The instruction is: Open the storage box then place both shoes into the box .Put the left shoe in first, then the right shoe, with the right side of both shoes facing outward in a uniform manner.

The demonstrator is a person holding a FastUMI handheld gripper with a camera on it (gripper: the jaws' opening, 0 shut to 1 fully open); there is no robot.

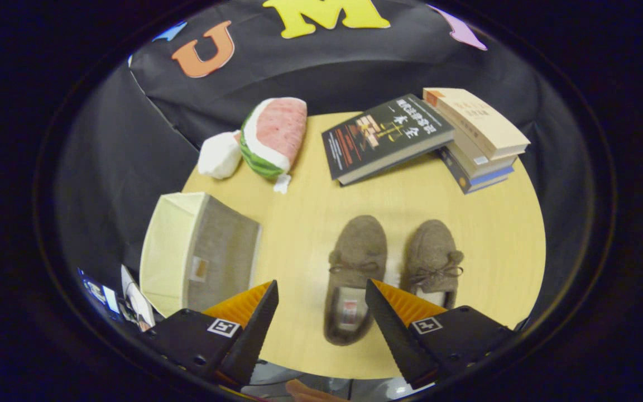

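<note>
**Gripper open above the shoes, box lying to the lower left**

Nearest the camera, at the bottom centre of the frame, the gripper [321, 304] has its two fingers spread wide and grips nothing. The heel end of the left shoe [355, 273] lies in the gap between the fingers, close to the right finger, with its toe pointing up the frame. Just right of it, side by side and parallel, sits the right shoe [432, 259]; its heel is partly hidden behind the right finger. Both are brown fuzzy slippers with small bows, resting on a round light-wood table [483, 234].

In the lower left of the frame, beside the left finger, the storage box [198, 251] rests at the table's edge. It is a cream fabric box with a grey face turned toward the shoes; whether it is open or closed cannot be told from here.

Farther on, in the upper middle of the frame, a watermelon-slice plush [274, 137] lies next to a white soft item [220, 155]. In the upper right a dark book [385, 137] leans against a stack of books [478, 139] at the table's far edge
</note>
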